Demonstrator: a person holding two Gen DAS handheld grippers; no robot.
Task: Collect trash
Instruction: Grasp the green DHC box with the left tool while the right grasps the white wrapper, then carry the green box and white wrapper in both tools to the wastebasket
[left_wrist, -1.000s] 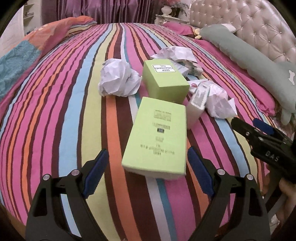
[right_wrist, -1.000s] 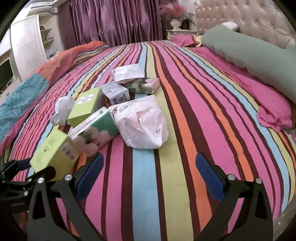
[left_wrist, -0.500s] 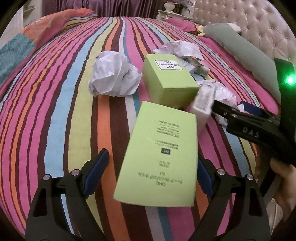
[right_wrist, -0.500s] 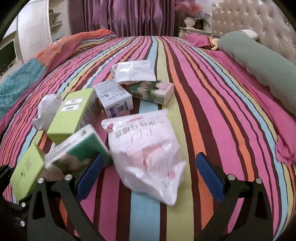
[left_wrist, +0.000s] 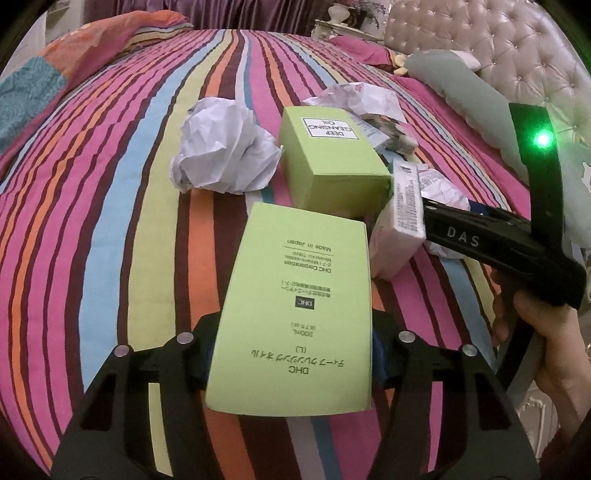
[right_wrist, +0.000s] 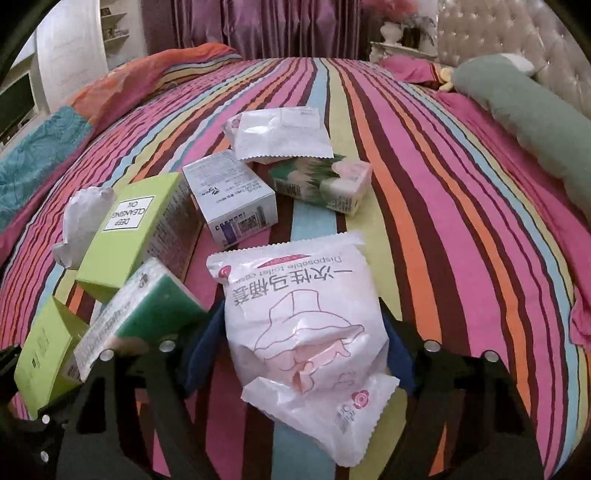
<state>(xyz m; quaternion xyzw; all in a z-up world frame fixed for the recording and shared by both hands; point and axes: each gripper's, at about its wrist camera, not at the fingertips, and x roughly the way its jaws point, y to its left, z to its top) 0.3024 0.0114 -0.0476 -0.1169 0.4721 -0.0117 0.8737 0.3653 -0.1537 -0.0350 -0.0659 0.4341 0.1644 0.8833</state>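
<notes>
Trash is only starting to come off the striped bedspread (right_wrist: 424, 229). My left gripper (left_wrist: 291, 354) is closing on the near green DHC carton (left_wrist: 295, 314), pads at its sides; my right gripper (right_wrist: 295, 354) is closing round the white toilet-cover packet (right_wrist: 306, 332). Left lying, I judge: the crumpled paper (left_wrist: 221, 151) far left, the cleansing-oil box (left_wrist: 328, 158), the tissue pack (right_wrist: 325, 181), the small white box (right_wrist: 232, 192) and the white pouch (right_wrist: 280, 133) beyond.

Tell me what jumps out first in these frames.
The flat lime-green DHC carton fills the left wrist view, with the left claw closing on its sides. In the right wrist view, the right claw closes around a crinkled white plastic pouch. Everything lies on a loud rainbow-striped bedspread.
</notes>
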